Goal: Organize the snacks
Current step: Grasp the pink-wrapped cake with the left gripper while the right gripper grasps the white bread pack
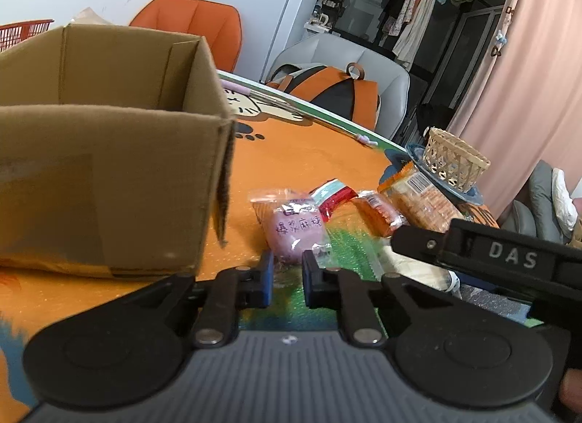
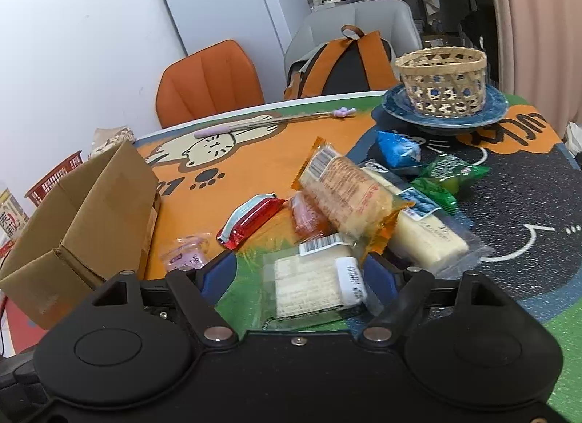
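At the far left of the table point(image 2: 254, 168), which wears an orange, green and dark cartoon-cat mat, stands an open brown cardboard box point(image 1: 109, 168), upright, and nothing shows in the part of its inside that can be seen. Just right of the box lies a pink round mochi in a clear wrapper point(image 1: 294, 232); the left hand-held gripper point(image 1: 287, 270) has its blue-padded jaws drawn close together at the near edge of that wrapper, apparently pinching the clear film, though the contact itself is hard to make out. Next comes a red foil snack bar point(image 2: 251, 221), then a small orange-red packet point(image 2: 309, 219), partly tucked under a long orange-edged pack of pale biscuits point(image 2: 345, 197). In front of these, a flat clear pack of white wafers point(image 2: 309, 284) lies between the wide-open jaws of the right hand-held gripper point(image 2: 298, 283), whose pads stand clear of it on both sides. Further right lie a long white cake in clear wrap point(image 2: 425, 237), a green sweet packet point(image 2: 451, 172) and a blue packet point(image 2: 396, 148). Behind them a woven bamboo basket point(image 2: 442, 82) sits upright on a blue ceramic plate point(image 2: 393, 106).
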A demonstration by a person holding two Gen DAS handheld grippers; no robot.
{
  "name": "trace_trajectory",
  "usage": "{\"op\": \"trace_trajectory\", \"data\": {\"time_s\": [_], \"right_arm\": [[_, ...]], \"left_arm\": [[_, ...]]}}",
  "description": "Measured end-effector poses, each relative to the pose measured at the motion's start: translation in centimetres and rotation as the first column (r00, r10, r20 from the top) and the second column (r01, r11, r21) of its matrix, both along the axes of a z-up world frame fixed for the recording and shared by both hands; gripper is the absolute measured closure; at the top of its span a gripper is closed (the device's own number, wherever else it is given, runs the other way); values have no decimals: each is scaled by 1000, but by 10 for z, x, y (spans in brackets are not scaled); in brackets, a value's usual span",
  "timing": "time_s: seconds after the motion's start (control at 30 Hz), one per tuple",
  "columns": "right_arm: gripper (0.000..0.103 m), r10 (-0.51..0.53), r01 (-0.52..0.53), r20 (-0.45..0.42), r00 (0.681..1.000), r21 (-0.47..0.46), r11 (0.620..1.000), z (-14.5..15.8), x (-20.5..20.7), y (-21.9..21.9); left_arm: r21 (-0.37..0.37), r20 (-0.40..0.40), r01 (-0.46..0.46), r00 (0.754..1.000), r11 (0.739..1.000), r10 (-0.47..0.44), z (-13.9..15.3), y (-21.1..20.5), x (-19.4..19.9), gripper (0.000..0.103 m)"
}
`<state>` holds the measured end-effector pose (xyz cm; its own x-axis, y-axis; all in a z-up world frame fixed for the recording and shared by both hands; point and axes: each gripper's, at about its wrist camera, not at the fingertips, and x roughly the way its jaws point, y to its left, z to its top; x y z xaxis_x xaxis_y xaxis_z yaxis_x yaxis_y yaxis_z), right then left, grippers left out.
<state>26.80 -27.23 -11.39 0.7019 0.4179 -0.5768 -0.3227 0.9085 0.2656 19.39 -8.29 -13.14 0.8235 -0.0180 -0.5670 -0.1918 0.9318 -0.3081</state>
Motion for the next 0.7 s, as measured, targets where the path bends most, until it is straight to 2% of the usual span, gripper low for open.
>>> {"op": "trace_trajectory", "data": {"time_s": [0.17,0.23,0.3,0.5,0.63,0.67,0.7], "right_arm": [[26,-1,2,10,1000,-53,999,-3,2,9],[36,-5,6,14,1000,-76,997,-3,1,11],[41,-4,6,17,1000,-89,996,-3,-1,10],[43,17,-15,19,1000,-97,995,-3,-10,7],[43,9,-8,16,1000,-97,995,-2,-15,2],[43,6,-4,17,1000,-98,995,-2,-16,0],[43,3,-2,16,1000,-98,995,-1,-17,-1]], "left_arm": [[1,-4,0,1000,1000,0,1,3,-4,89],[-4,-7,-1,1000,1000,1,2,4,-5,90],[-11,-7,-1,1000,1000,1,2,5,-8,90],[-18,-3,-7,1000,1000,7,5,7,-14,89],[-16,5,-22,1000,1000,22,10,5,-15,84],[-21,5,-22,1000,1000,22,11,5,-14,76],[-21,2,-28,1000,999,28,11,4,-12,63]]}}
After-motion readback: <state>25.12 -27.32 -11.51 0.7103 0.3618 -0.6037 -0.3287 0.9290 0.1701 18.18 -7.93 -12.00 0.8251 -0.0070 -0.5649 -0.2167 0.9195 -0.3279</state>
